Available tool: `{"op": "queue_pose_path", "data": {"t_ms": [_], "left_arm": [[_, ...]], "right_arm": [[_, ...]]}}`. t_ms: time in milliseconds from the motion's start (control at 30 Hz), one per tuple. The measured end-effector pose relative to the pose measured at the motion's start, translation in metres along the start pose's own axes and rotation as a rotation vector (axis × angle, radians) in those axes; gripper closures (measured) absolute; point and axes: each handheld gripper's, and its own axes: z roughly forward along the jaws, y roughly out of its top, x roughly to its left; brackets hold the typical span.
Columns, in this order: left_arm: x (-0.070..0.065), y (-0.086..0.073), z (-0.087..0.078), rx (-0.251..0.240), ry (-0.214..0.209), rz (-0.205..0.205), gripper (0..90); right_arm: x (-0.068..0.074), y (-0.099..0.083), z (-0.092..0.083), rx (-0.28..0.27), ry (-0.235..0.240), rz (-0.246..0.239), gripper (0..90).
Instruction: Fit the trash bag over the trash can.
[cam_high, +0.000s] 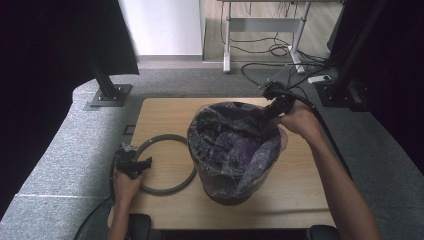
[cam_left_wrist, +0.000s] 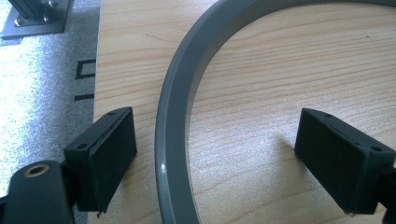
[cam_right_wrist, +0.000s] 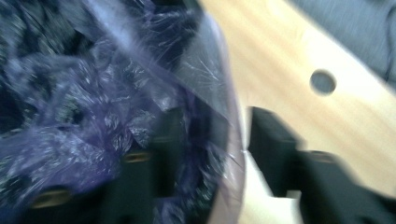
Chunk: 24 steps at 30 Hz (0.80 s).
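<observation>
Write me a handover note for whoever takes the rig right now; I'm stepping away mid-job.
Left tongs: open, straddling the near-left arc of the grey ring, not gripping it; the ring lies flat on the table, left of the bin.
Right tongs: at the bin's far right rim, one jaw inside the bag and one outside; the view is blurred, so the grip is unclear.
Done: purple bag sits in the bin, its edge folded over most of the rim.
Left: probably tidy the bag edge, then lift the ring and press it over the rim.
</observation>
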Motion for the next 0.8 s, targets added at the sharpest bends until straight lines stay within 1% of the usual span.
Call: {"op": "queue_pose_path", "data": {"t_ms": [33,67,100,167,200,233,333,367,400,433,533,567,633,733,767,800], "left_arm": [[0.000,0.000,0.000,0.000,0.000,0.000,12.6],[0.000,0.000,0.000,0.000,0.000,0.000,12.6],[0.000,0.000,0.000,0.000,0.000,0.000,12.6],[0.000,0.000,0.000,0.000,0.001,-0.001,12.6],[0.000,0.000,0.000,0.000,0.001,-0.001,12.7],[0.000,0.000,0.000,0.000,0.001,-0.002,12.7],[0.000,0.000,0.000,0.000,0.002,-0.002,12.6],[0.000,0.000,0.000,0.001,0.002,-0.002,12.6],[0.000,0.000,0.000,0.000,0.002,-0.002,12.7],[0.000,0.000,0.000,0.000,0.002,-0.002,12.7],[0.000,0.000,0.000,0.000,0.002,-0.002,12.7],[0.000,0.000,0.000,0.000,0.002,-0.002,12.6],[0.000,0.000,0.000,0.000,0.002,-0.002,12.7],[0.000,0.000,0.000,0.000,0.001,-0.002,12.6],[0.000,0.000,0.000,0.000,0.001,-0.002,12.6],[0.000,0.000,0.000,0.000,0.001,-0.002,12.6]], "right_arm": [[0.000,-0.001,-0.006,-0.031,0.002,-0.003,46.3],[-0.001,-0.001,-0.011,-0.065,0.007,-0.017,41.2],[0.000,0.000,-0.016,-0.087,0.015,-0.027,38.2],[0.002,0.005,-0.023,-0.125,0.020,-0.054,37.6],[0.005,0.012,-0.023,-0.147,0.022,-0.077,39.6],[0.005,0.012,-0.023,-0.147,0.022,-0.077,39.6],[0.011,0.024,-0.012,-0.141,0.032,-0.116,49.1],[0.013,0.028,-0.008,-0.136,0.037,-0.120,54.9],[0.016,0.034,-0.001,-0.140,0.034,-0.130,67.2],[0.016,0.034,-0.001,-0.140,0.034,-0.130,67.2],[0.015,0.042,0.003,-0.172,0.024,-0.115,80.8],[0.014,0.044,0.003,-0.180,0.026,-0.105,83.2],[0.010,0.048,0.002,-0.186,0.016,-0.084,85.8],[0.004,0.051,0.001,-0.174,-0.021,-0.065,88.3],[-0.001,0.051,0.002,-0.162,-0.033,-0.053,88.8],[-0.001,0.051,0.002,-0.162,-0.033,-0.053,88.8]]}}
